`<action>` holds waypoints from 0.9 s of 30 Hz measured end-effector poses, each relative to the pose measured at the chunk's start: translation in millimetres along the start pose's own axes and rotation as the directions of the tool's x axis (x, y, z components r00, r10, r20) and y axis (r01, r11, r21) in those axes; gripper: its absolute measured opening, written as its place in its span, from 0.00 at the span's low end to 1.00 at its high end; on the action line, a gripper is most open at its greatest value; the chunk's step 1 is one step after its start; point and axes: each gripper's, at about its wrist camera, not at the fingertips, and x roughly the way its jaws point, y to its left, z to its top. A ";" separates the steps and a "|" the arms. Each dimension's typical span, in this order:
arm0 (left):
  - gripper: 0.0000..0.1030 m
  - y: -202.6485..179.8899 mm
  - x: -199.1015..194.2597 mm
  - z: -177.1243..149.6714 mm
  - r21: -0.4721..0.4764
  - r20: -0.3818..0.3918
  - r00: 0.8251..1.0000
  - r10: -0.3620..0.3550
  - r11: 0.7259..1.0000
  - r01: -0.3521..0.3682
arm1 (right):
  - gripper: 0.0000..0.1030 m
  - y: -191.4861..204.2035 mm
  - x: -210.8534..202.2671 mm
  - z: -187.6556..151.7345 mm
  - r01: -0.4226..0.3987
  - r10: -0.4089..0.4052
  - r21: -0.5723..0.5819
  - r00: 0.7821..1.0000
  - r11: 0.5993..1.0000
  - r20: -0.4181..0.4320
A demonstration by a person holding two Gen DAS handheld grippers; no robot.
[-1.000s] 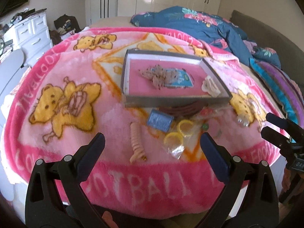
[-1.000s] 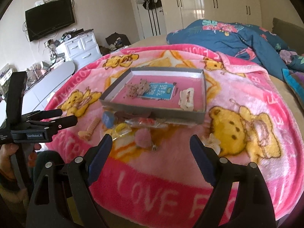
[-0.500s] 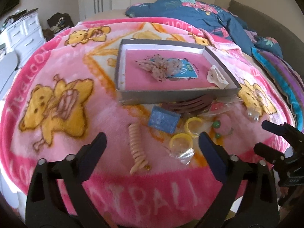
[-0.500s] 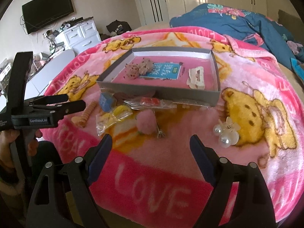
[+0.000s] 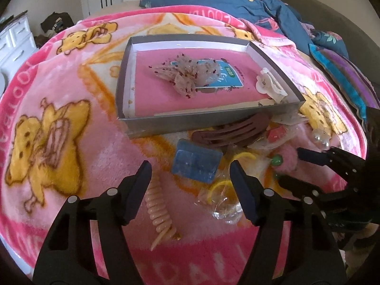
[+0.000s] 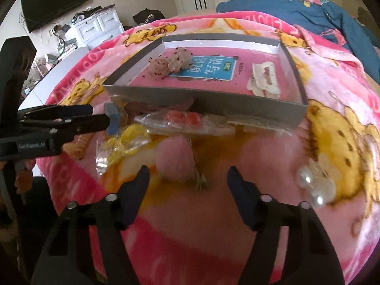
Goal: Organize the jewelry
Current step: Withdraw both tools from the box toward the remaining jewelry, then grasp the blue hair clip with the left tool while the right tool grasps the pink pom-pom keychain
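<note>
A grey box tray (image 5: 204, 121) (image 6: 204, 95) lies on the pink blanket and holds a sheer scrunchie (image 5: 187, 73) and a white hair claw (image 5: 270, 85). In front of it lie a blue pouch (image 5: 196, 163), a brown hair claw (image 5: 228, 133), a peach spiral hair tie (image 5: 160, 216), yellow rings in a clear bag (image 5: 220, 194), a pink pom-pom (image 6: 174, 156) and a pearl clip (image 6: 315, 182). My left gripper (image 5: 190, 173) is open just short of the blue pouch. My right gripper (image 6: 187, 178) is open around the pom-pom's near side.
A packet with red pieces (image 6: 185, 121) lies against the tray's front wall. A blue floral duvet (image 5: 237, 2) is bunched behind the tray. A white dresser (image 6: 97, 28) and a TV (image 6: 54, 0) stand at the far left of the room.
Both grippers have moved forward and down toward the loose items in front of the tray. Both stay open and empty.
</note>
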 end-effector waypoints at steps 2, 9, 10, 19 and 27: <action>0.58 1.9 3.7 2.1 -0.004 -0.009 1.000 -0.013 1.000 0.013 | 0.49 -1.7 5.4 3.2 -0.001 0.001 0.004 1.000 1.000 -0.001; 0.48 -1.9 16.4 7.1 0.021 -0.035 0.999 -0.042 0.999 0.043 | 0.26 -12.6 -1.4 0.8 -0.038 0.038 0.032 0.999 0.999 0.010; 0.41 -2.3 18.6 7.4 0.023 -0.040 0.998 -0.046 0.999 0.047 | 0.26 -15.5 -4.8 -1.7 -0.036 0.035 0.040 0.999 0.999 0.012; 0.37 -4.8 11.3 5.3 0.031 -0.008 1.000 -0.028 0.999 0.028 | 0.26 -40.5 -45.9 -25.9 -0.013 0.009 0.110 0.999 0.994 0.041; 0.37 7.0 -26.1 5.3 -0.021 0.091 0.996 -0.017 1.000 0.019 | 0.26 -44.3 -75.0 -29.9 -0.011 0.001 0.122 0.997 0.992 0.082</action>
